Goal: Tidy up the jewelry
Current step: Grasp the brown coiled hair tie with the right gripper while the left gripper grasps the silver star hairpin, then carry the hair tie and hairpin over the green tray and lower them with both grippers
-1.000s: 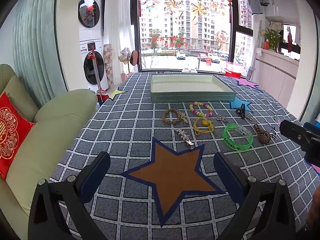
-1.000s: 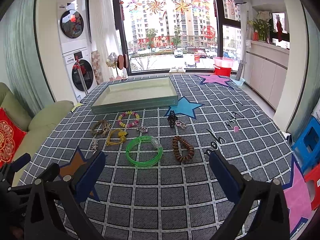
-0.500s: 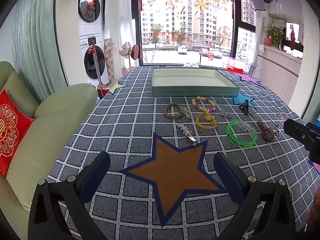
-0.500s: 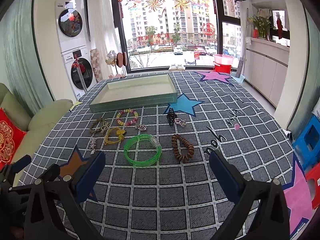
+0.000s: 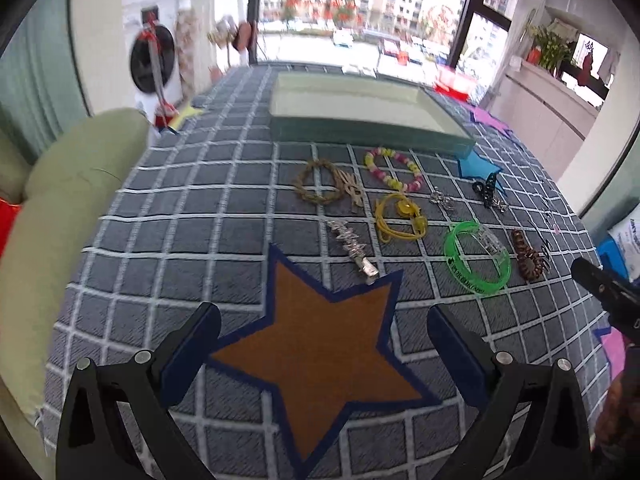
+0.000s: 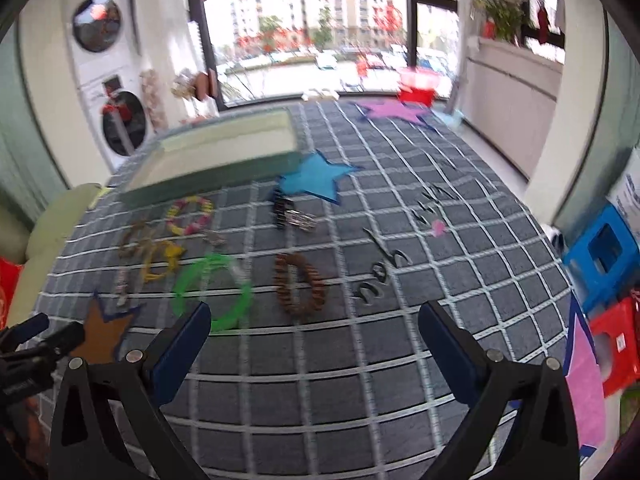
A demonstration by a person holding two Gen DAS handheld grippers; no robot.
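Green sofa (image 5: 76, 184); blurred, perhaps stools (image 6: 604, 256)

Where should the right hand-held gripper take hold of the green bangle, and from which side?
Grip the green bangle on its near rim, coming down from above with one finger inside the ring and one outside. It lies flat on the checked cloth, so no side edge stands up. Avoid the far side, where a clear piece lies on it. The right hand-held gripper is open.

Black gripper (image 5: 320, 348) frames, blue pads (image 5: 191, 350), silver screws
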